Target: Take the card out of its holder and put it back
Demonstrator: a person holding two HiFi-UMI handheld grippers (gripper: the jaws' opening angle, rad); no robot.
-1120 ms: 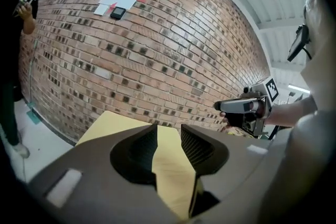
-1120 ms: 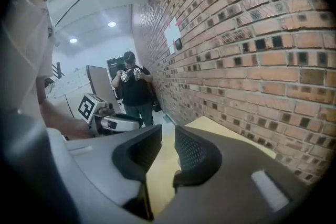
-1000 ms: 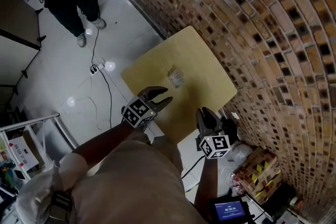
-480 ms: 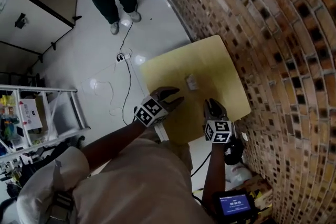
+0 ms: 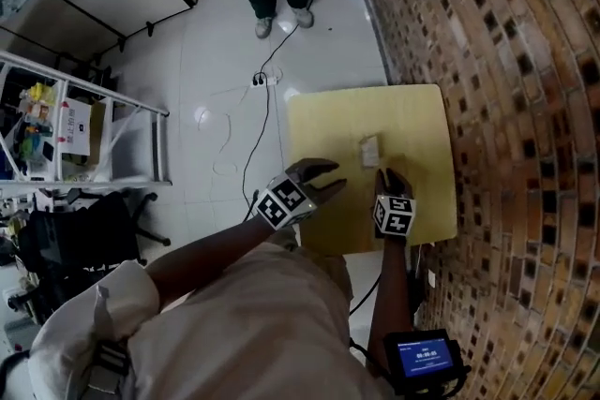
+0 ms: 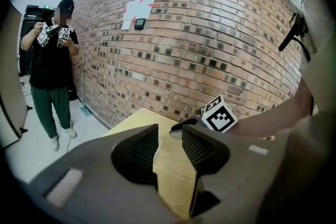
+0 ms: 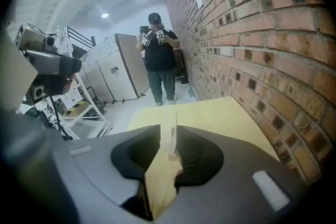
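Now left claw [image 5: 330, 178], right claw [image 5: 389, 175] open, card [image 5: 369, 148] upright

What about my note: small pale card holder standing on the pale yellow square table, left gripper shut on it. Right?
No: the left gripper view shows the left gripper open, jaws apart and holding nothing. The small pale card holder does stand on the pale yellow square table.

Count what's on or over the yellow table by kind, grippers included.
Grippers: 2, the left gripper and the right gripper, both with jaws apart
Card holder: 1, on the table
Table: 1
Total: 4
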